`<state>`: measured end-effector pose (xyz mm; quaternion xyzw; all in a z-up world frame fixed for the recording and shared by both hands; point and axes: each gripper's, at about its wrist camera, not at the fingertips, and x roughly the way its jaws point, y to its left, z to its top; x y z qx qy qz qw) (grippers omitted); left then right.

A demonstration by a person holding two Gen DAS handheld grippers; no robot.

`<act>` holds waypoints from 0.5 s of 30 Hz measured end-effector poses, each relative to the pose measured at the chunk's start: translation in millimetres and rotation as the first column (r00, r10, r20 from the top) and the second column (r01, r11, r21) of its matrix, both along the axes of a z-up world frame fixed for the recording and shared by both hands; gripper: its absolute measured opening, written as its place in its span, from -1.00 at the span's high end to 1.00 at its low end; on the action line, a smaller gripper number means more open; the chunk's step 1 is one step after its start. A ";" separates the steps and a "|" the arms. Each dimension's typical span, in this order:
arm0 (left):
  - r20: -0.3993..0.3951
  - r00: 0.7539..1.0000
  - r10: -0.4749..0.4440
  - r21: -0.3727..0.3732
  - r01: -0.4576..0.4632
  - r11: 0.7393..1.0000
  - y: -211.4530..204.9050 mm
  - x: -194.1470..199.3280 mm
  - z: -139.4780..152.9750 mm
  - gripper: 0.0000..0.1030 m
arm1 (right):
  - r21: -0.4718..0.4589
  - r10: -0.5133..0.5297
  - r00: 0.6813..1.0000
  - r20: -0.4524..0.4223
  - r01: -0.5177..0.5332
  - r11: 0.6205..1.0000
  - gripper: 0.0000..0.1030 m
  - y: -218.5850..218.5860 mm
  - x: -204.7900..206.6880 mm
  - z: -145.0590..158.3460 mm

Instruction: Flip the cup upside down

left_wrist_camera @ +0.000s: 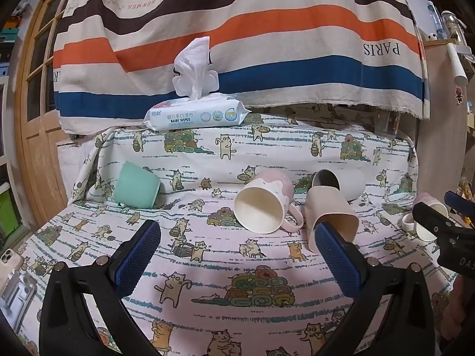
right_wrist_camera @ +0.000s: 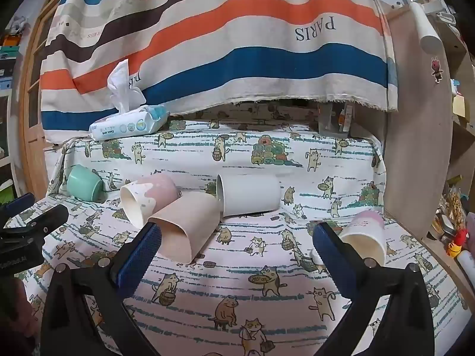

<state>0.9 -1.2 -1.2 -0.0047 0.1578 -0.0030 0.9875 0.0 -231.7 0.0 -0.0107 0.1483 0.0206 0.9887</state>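
Two wide-spread grippers, left gripper [left_wrist_camera: 237, 252] and right gripper [right_wrist_camera: 237, 252], hover over bare cloth [left_wrist_camera: 213, 267] before tipped cups [left_wrist_camera: 264, 204].

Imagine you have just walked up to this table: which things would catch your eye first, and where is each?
Probably the cluster of tipped-over cups mid-table: a pink mug, a beige cup and a grey cup, all on their sides on the cat-print cloth. A mint-green cup lies apart at the left. Behind them, a baby wipes pack with a wipe sticking up sits before a boldly striped hanging cloth.
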 end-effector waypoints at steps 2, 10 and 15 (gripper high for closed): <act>0.000 1.000 0.000 0.000 0.000 1.000 0.1 0.1 0.0 -1.00 | 0.011 -0.001 1.000 -0.006 0.001 1.000 -0.99 -0.5 -0.1 0.2; -0.001 1.000 0.000 -0.001 0.000 1.000 -0.1 0.0 -0.2 -1.00 | 0.008 -0.002 1.000 -0.004 0.002 1.000 -0.99 -1.4 0.5 0.2; -0.002 1.000 0.000 -0.001 0.000 1.000 0.2 0.2 0.1 -1.00 | 0.008 -0.002 1.000 -0.003 0.002 1.000 -0.99 -1.5 0.5 0.1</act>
